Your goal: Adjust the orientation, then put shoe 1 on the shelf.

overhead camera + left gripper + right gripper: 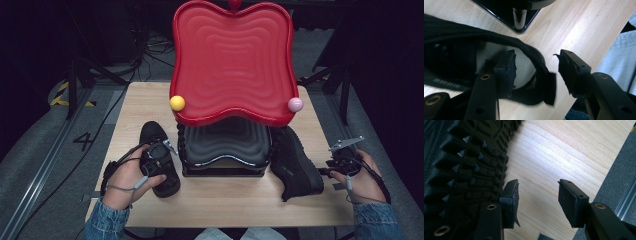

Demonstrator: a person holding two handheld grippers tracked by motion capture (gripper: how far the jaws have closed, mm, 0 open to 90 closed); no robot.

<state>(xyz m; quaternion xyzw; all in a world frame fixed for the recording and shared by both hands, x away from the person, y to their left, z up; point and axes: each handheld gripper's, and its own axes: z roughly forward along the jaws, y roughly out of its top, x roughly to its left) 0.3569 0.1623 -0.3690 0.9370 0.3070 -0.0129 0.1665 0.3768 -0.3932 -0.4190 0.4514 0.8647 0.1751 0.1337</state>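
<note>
- We see the left hand-held gripper [536,67] at the left shoe [161,159], jaws wide, straddling the heel collar [541,72]: one jaw inside the opening, one outside.
- We see the right hand-held gripper [537,195] near the bench's [225,200] right edge, jaws wide and holding nothing, just beside the right shoe's [295,162] sole.
- Both shoes flank a black rack [225,150] under a red tray [232,60] carrying a yellow ball [177,103] and a pink ball [295,104].
</note>
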